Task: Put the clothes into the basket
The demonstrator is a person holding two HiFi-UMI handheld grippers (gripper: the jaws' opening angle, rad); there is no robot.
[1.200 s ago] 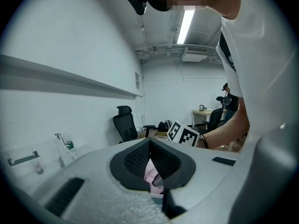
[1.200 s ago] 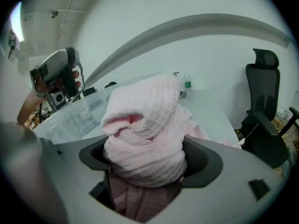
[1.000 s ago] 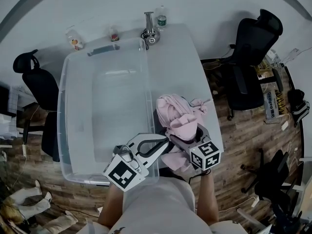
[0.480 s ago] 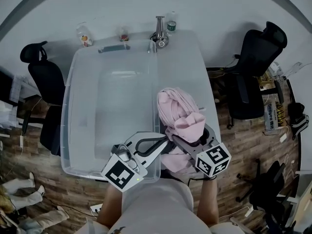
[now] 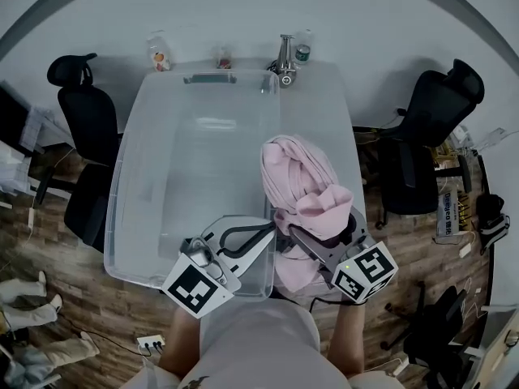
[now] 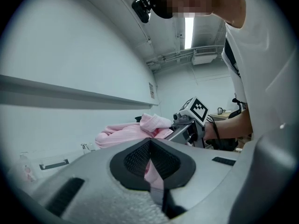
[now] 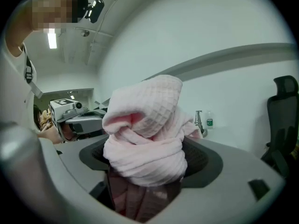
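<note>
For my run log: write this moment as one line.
left gripper: shut on pink garment | right gripper: shut on pink garment | pink garment: beside clear bin, not inside

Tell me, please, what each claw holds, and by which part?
The right claw grips the pink garment by a bunched fold; the left claw pinches a thin fold of it.

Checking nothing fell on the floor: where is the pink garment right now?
In the head view, the pink garment is bunched in the right tongs, over the table just right of the clear bin.
</note>
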